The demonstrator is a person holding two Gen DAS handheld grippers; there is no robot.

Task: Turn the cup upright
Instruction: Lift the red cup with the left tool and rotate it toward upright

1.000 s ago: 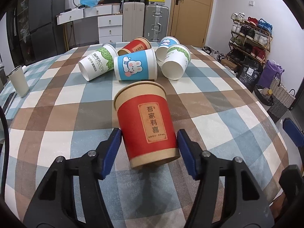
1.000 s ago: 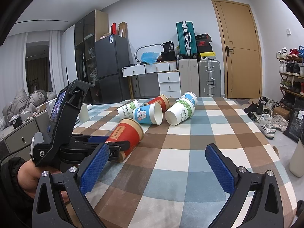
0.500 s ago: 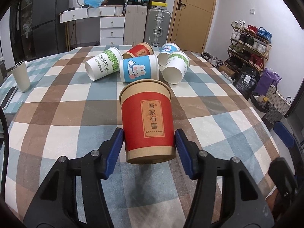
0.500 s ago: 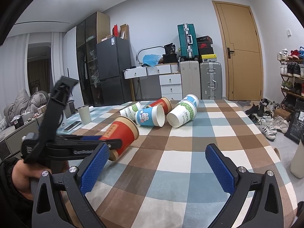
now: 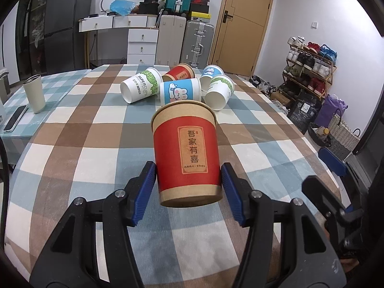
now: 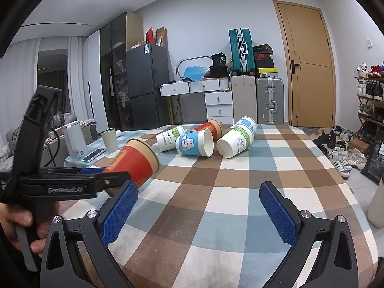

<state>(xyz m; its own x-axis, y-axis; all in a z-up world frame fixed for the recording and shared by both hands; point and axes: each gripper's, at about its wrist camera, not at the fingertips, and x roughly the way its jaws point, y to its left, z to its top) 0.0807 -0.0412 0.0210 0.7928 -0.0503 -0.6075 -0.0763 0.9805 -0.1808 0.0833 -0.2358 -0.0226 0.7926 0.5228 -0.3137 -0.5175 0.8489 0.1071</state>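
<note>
The left gripper (image 5: pixel 189 183) is clamped on the red paper cup with a kraft rim and a printed label (image 5: pixel 186 154), its blue pads pressed against the lower wall near the base. Seen from the right wrist, the cup (image 6: pixel 134 160) is off the checked tablecloth (image 6: pixel 240 192) and tilted, mouth aimed toward 2 o'clock — not yet upright. The right gripper (image 6: pixel 198 206) hangs spread wide with nothing in it.

The risks, as I judge them:
- The grip sits low on a thin tapered wall — squeezing harder could crease it; easing off could let the cup slide out.
- Released while tilted, it would likely tip and roll.
- The pile of five paper cups lying on their sides (image 5: pixel 178 87) at 12 o'clock is near enough that a forward swing could knock them.
</note>
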